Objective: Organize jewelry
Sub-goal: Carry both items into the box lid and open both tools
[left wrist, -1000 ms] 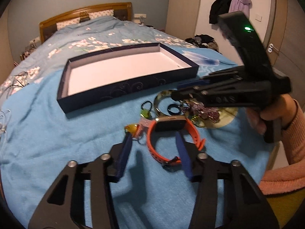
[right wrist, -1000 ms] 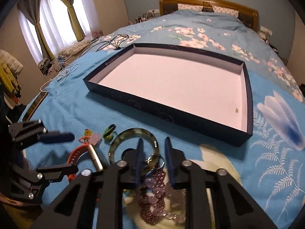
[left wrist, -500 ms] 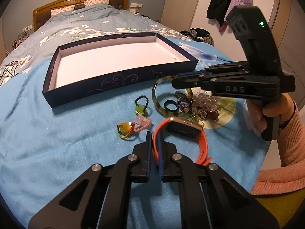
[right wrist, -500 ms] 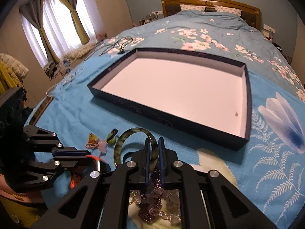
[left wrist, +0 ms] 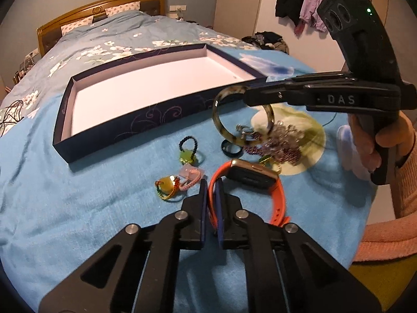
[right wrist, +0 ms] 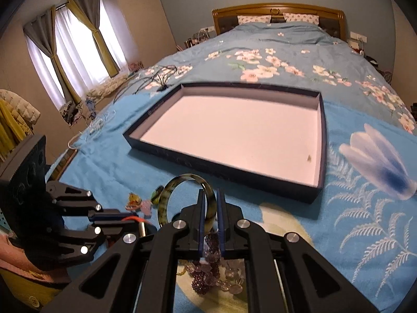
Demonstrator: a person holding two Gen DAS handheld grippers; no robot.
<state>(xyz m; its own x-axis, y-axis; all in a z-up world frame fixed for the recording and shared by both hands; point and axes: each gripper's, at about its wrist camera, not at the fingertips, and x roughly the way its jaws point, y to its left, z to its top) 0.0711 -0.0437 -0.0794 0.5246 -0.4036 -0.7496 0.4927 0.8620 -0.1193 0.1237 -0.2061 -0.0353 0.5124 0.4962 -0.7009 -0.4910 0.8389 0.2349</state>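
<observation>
Left gripper: lower centre of the left wrist view, blue pads clenched on the strap of the orange-strapped smartwatch with a dark rectangular face; the far loop of the strap lies on the blue bedspread.
Right gripper: lower centre of the right wrist view, pads clamped on the rim of the mottled green-brown tortoiseshell bangle, which stands upright above the cloth; in the left wrist view it enters from the right edge, held by a hand in a pink sleeve.
Beside the watch: small yellow charm on a braided cord and pink hair tie, just left of the left pads; green charm on a dark braided loop a little further.
Under the bangle: heap of purple and clear bead strings and a dark ring, centre right.
Open room: bare bedspread along the left and lower left of the left wrist view.
Far: shallow dark-blue box lid with a white floor, upper centre, nothing in it but one small speck near its right corner; its near wall faces the jewellery across a strip of bare cloth.
</observation>
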